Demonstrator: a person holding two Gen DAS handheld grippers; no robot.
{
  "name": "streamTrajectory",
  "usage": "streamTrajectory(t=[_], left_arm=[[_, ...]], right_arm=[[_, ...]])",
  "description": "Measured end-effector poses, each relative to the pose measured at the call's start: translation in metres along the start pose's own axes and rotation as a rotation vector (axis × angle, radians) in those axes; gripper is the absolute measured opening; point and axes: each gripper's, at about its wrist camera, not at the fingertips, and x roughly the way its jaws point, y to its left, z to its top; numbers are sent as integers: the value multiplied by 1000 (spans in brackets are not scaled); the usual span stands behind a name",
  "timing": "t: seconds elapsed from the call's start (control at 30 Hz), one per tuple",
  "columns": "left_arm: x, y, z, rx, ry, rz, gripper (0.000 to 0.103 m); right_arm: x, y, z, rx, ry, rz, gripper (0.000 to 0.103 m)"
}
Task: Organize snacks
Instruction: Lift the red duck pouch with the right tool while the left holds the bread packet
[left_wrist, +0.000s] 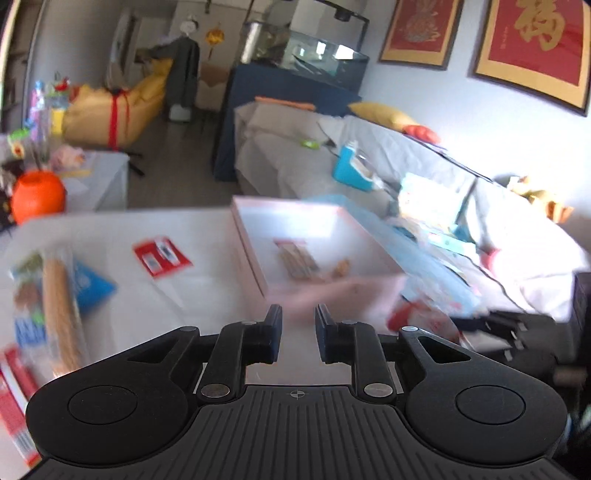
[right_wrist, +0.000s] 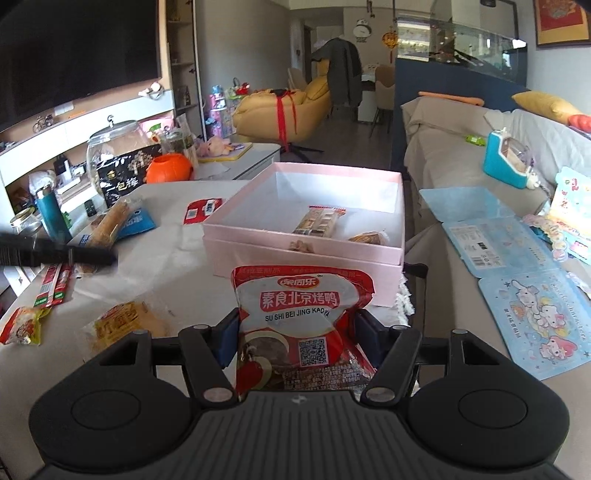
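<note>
My right gripper (right_wrist: 297, 328) is shut on a red and white snack packet (right_wrist: 301, 306) and holds it upright just in front of the pink box (right_wrist: 236, 230). The box is open and holds a few wrapped snacks (right_wrist: 319, 219). In the blurred left wrist view the pink box (left_wrist: 251, 243) lies ahead and right of my left gripper (left_wrist: 297, 315), which is open and empty above the table. The red packet and right gripper show low right (left_wrist: 424, 317). Loose snacks lie on the table: a red packet (left_wrist: 160, 256), a long biscuit pack (left_wrist: 61, 310), a yellow pack (right_wrist: 125, 323).
A blue pack (right_wrist: 136, 221), red sticks (right_wrist: 53, 286) and jars (right_wrist: 110, 151) lie at the table's left. An orange pot (right_wrist: 168, 168) stands behind. A sofa (right_wrist: 461, 162) with blue cards (right_wrist: 517, 291) runs along the right. The left gripper's arm (right_wrist: 55, 254) crosses at left.
</note>
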Motion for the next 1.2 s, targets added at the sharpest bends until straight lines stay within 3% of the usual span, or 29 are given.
streamTrajectory(t=[0.2,0.3,0.37,0.43,0.53,0.57,0.77,1.03,1.2], left_arm=[[16,-11,-23,87,132,53,25],[29,-24,-46,206,234,88,29],[35,-33,-57,295,252,115,36],[37,-39,-63,344,259,117,51],[41,-41,-63,330,278,88,69],[43,-39,-62,314,280,82,71],[55,-22,-59,243,301,130,73],[67,5,-53,95,366,96,71],[59,0,-54,126,332,70,60]], right_arm=[[10,0,-20,29,40,12,66],[26,2,-31,50,96,13,69],[35,3,-37,61,127,3,72],[37,7,-41,53,115,-6,77],[37,10,-42,34,115,-18,80],[38,9,-42,38,117,-16,81],[37,8,-41,48,118,-17,83],[36,0,-23,26,119,-58,83],[51,4,-19,2,238,38,83]])
